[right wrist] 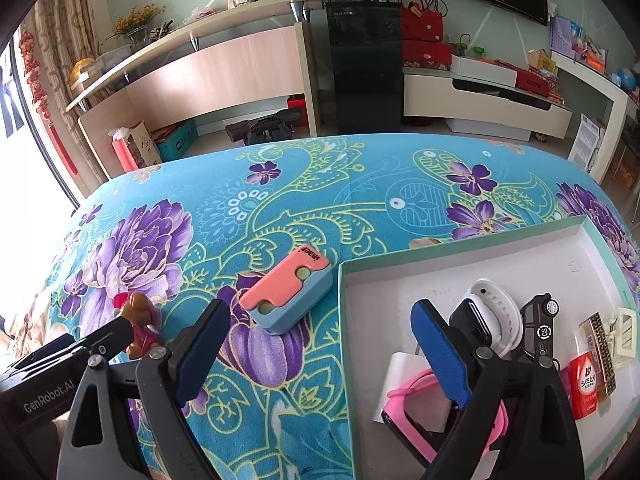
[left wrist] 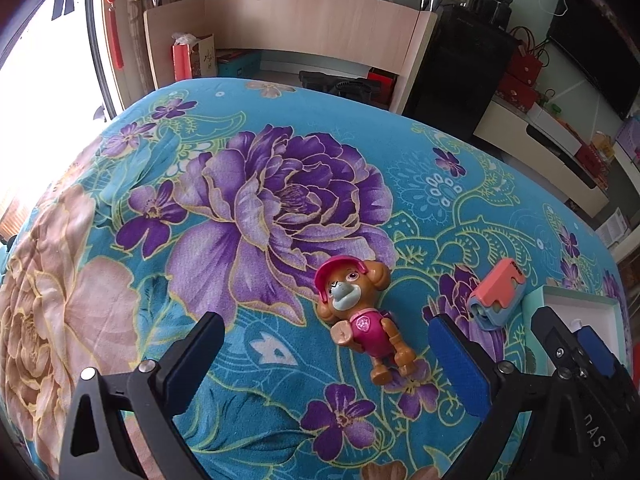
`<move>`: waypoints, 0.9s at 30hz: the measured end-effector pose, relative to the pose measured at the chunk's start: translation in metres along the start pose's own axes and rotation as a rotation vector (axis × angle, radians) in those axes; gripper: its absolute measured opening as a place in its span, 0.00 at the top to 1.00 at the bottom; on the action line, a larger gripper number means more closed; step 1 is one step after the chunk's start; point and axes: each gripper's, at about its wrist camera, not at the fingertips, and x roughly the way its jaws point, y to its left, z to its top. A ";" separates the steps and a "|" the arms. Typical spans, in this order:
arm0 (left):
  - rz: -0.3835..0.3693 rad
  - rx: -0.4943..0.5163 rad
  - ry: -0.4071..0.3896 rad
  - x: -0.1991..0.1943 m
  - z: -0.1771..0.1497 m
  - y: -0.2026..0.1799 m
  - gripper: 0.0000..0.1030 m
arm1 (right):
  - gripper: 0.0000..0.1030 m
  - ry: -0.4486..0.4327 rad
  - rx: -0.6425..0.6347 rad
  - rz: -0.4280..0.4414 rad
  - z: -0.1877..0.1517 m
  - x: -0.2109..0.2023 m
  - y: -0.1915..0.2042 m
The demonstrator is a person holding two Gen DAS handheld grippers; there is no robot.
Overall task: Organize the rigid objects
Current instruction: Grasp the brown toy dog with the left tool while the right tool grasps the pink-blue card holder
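A brown toy dog [left wrist: 362,312] in a pink cap and suit lies on its back on the flowered blue cloth. My left gripper [left wrist: 325,320] stands open just above it, its fingers wide on either side and not touching it. To its right lies a small pink and blue box [left wrist: 498,298]. In the right wrist view my right gripper [right wrist: 320,308] is open with nothing in it, straddling the left wall of the white tray [right wrist: 348,320]. The pink and blue box [right wrist: 288,294] lies just ahead of its left finger. The toy dog [right wrist: 140,320] and my left gripper [right wrist: 80,340] show at the far left.
The tray holds a white watch band [right wrist: 496,312], a black toy car [right wrist: 540,320], a red bottle [right wrist: 584,384], a pink watch [right wrist: 412,400] and a cream hair clip [right wrist: 626,332]. Shelves and a dark cabinet [right wrist: 364,68] stand beyond the cloth's far edge.
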 end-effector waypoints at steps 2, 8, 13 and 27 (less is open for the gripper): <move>0.020 0.024 0.020 0.007 -0.002 -0.004 0.00 | 0.11 0.000 0.004 -0.010 0.000 0.000 -0.002; 0.056 0.042 0.023 0.021 -0.001 -0.008 0.00 | 0.11 0.001 0.019 -0.007 0.000 0.001 -0.006; 0.077 0.023 0.012 0.030 0.001 -0.004 0.03 | 0.11 0.004 0.009 -0.021 -0.002 0.001 -0.007; -0.036 0.062 0.017 0.028 -0.003 -0.007 0.47 | 0.11 0.022 -0.029 -0.063 -0.005 0.010 -0.003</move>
